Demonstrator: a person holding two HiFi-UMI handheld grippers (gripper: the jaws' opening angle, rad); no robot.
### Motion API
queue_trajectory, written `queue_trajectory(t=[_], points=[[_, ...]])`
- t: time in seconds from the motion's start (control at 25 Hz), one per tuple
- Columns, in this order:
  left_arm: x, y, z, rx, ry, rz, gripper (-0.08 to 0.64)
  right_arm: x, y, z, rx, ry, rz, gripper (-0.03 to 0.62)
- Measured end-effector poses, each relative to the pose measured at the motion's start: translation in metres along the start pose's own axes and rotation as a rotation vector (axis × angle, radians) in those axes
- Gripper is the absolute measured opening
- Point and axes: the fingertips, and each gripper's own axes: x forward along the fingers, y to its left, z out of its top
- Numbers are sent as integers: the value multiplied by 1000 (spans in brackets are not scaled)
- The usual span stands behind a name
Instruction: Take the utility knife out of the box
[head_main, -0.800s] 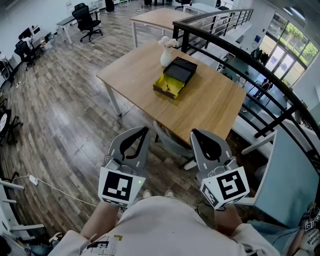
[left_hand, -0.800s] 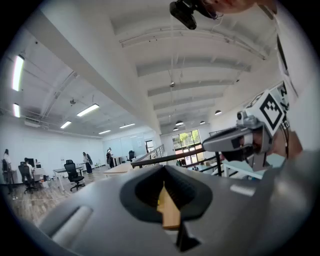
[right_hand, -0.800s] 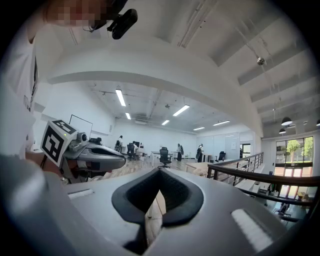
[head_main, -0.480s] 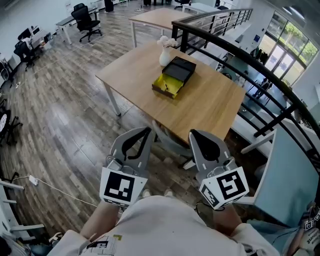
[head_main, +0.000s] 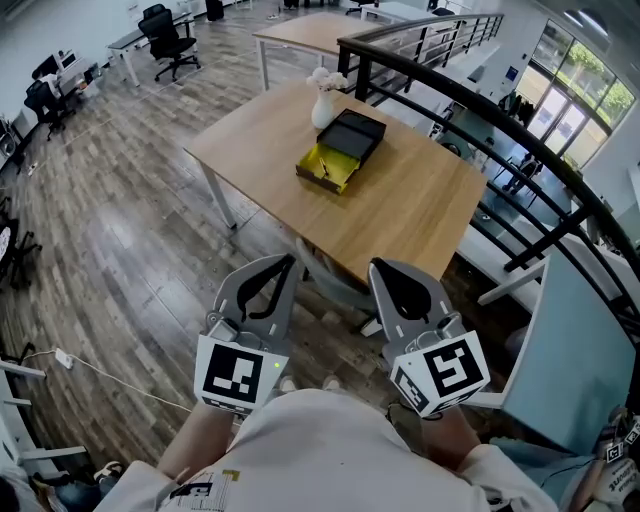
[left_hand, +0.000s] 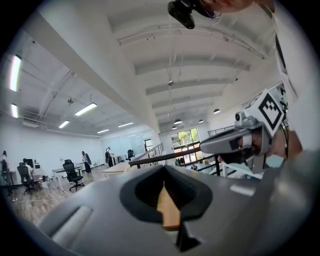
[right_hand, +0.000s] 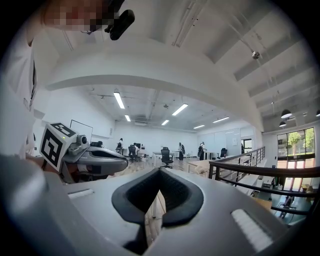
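While the left gripper (head_main: 285, 263) and right gripper (head_main: 380, 268) hang closed and empty well short of the table (head_main: 420, 215), the open box (head_main: 341, 150) sits there, any utility knife inside too small to discern.
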Motion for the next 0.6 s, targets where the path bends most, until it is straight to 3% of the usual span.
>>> queue_trajectory(t=[0.6], points=[[30, -21, -14, 12, 45, 69, 2, -1, -40, -27, 21, 16, 54, 0]])
